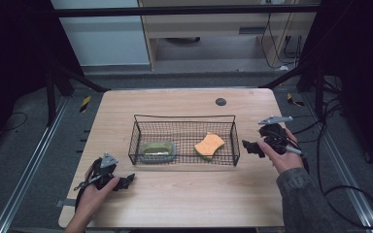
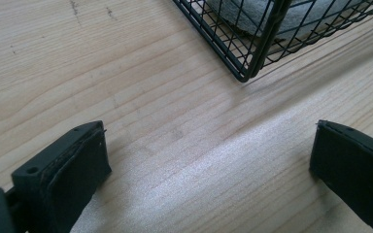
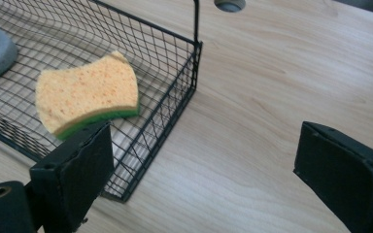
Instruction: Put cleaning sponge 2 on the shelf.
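Wooden table (image 1: 184,194): yellow-and-green sponge (image 1: 209,144) sits in black wire basket (image 1: 184,119), just left of right gripper (image 1: 252,147); left gripper (image 1: 124,181) farther. Both tongs apart, empty.

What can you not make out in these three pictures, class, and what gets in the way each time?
- Sponge, right gripper view: its near lower edge is hidden behind the gripper's jaw.
- Grey dish, left gripper view: cut off by the top edge and screened by the wire basket.
- Dish's greenish contents, high view: too small to identify.
- Dark round spot on the table, high view: too small to tell.
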`<state>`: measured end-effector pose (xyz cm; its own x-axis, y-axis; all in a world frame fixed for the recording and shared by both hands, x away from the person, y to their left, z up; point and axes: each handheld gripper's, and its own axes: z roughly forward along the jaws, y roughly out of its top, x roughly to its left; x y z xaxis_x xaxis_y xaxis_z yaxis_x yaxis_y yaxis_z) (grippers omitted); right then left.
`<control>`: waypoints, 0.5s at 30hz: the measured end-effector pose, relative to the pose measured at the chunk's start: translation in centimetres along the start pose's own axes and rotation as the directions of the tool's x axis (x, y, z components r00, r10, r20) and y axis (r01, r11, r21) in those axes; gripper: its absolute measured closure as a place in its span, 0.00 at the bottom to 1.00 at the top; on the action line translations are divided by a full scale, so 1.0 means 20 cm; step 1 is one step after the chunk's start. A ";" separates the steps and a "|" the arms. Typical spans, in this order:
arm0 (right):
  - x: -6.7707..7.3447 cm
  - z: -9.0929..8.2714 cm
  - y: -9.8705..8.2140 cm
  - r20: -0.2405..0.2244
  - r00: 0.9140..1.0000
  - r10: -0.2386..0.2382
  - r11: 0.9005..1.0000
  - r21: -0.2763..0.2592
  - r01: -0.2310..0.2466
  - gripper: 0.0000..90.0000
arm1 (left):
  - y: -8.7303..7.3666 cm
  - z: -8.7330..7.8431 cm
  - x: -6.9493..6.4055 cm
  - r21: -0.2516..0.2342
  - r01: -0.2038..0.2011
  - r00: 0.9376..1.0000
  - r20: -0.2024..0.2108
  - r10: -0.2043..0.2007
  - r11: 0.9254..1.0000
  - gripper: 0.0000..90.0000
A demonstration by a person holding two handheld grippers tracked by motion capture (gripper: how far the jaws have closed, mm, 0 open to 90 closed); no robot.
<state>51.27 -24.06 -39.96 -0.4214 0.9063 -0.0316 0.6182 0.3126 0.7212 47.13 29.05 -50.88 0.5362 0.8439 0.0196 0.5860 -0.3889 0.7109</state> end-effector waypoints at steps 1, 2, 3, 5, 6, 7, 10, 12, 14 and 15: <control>-0.01 0.00 -0.01 0.004 1.000 0.004 1.000 0.002 -0.004 0.09 | 0.00 0.00 0.00 0.000 0.000 1.000 0.001 0.000 1.000 0.00; -0.02 0.00 -0.05 0.017 1.000 0.018 1.000 -0.001 -0.018 0.10 | 0.00 0.00 0.00 0.000 0.000 1.000 0.001 0.000 1.000 0.00; -0.03 0.00 -0.07 0.024 0.999 0.029 1.000 -0.003 -0.029 0.10 | 0.00 0.00 0.00 0.001 -0.001 1.000 0.001 0.001 1.000 0.00; -0.05 0.02 -0.10 0.040 0.998 0.040 0.999 -0.002 -0.040 0.11 | 0.00 0.00 0.00 0.001 -0.001 1.000 0.001 0.001 1.000 0.00; -0.05 0.03 -0.12 0.050 0.998 0.042 0.999 -0.002 -0.042 0.11 | 0.00 0.00 0.00 0.001 -0.002 1.000 0.000 0.002 1.000 0.00; -0.06 0.05 -0.14 0.058 0.997 0.047 0.999 0.001 -0.047 0.12 | 0.00 0.00 0.00 0.001 -0.001 1.000 0.001 0.001 1.000 0.00; -0.08 0.10 -0.20 0.074 0.996 0.054 0.998 0.021 -0.056 0.13 | 0.00 0.00 0.00 0.001 -0.002 1.000 0.000 0.002 1.000 0.00; -0.10 0.17 -0.26 0.079 0.995 0.060 0.997 0.040 -0.064 0.13 | 0.00 0.00 0.00 0.001 -0.001 1.000 0.001 0.001 1.000 0.00; -0.11 0.25 -0.33 0.083 0.993 0.079 0.994 0.067 -0.085 0.13 | 0.00 0.00 0.00 0.001 -0.002 1.000 0.001 0.002 1.000 0.00; -0.11 0.28 -0.35 0.083 0.992 0.093 0.992 0.073 -0.099 0.13 | 0.00 0.00 0.00 0.001 -0.001 1.000 0.001 0.001 1.000 0.00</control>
<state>51.58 -26.74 -48.90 -0.3059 0.9518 -0.0218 0.7033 0.2414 0.6686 47.13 29.04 -50.89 0.5374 0.8431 0.0201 0.5859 -0.3904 0.7101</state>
